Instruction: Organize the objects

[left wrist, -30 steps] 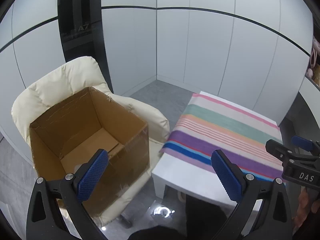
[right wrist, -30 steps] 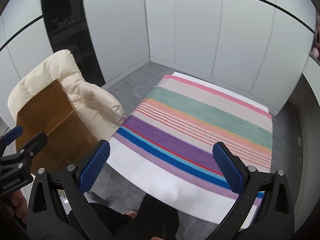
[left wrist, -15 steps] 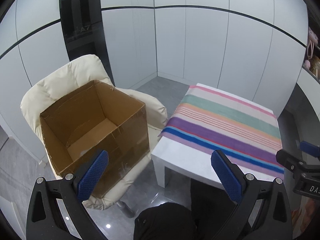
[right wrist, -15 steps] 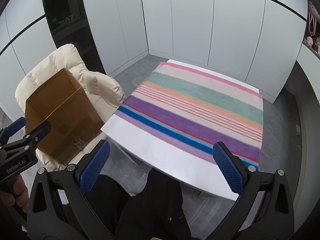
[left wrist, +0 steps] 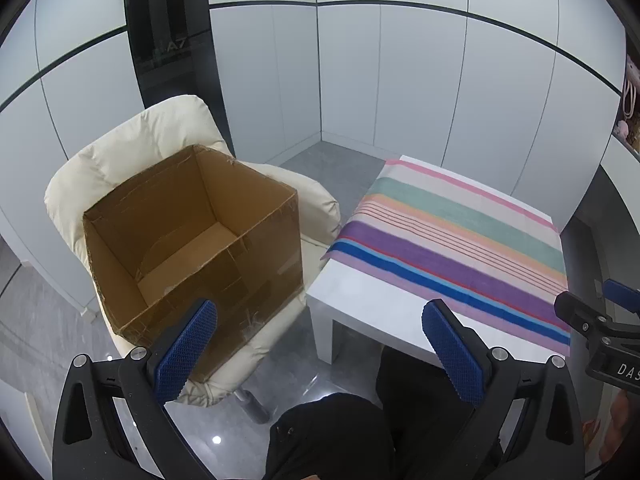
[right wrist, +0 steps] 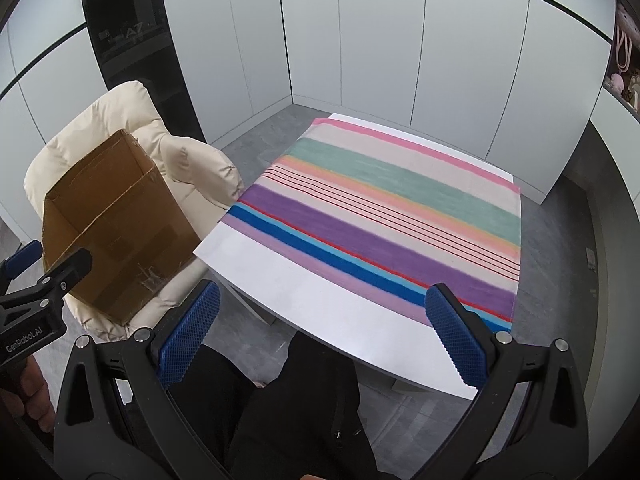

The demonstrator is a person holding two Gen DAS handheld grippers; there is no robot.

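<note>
Cardboard box (left wrist: 192,240) interior visible from left wrist only

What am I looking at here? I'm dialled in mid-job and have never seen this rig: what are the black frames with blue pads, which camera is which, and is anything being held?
There is no robot arm. A person holds a hand-operated two-finger gripper in each hand, and a fisheye camera on each looks forward along its fingers. The black frames with blue pads are those fingers.

The left wrist view shows the left gripper, open and empty. Ahead of it an open cardboard box sits on a cream padded chair; the part of the box's inside that shows looks empty. The right gripper shows at that picture's right edge.

The right wrist view shows the right gripper, also open and empty, above a white table covered partly by a striped cloth. Nothing else lies on the table. The dark shape at the bottom is the person's legs.
</note>
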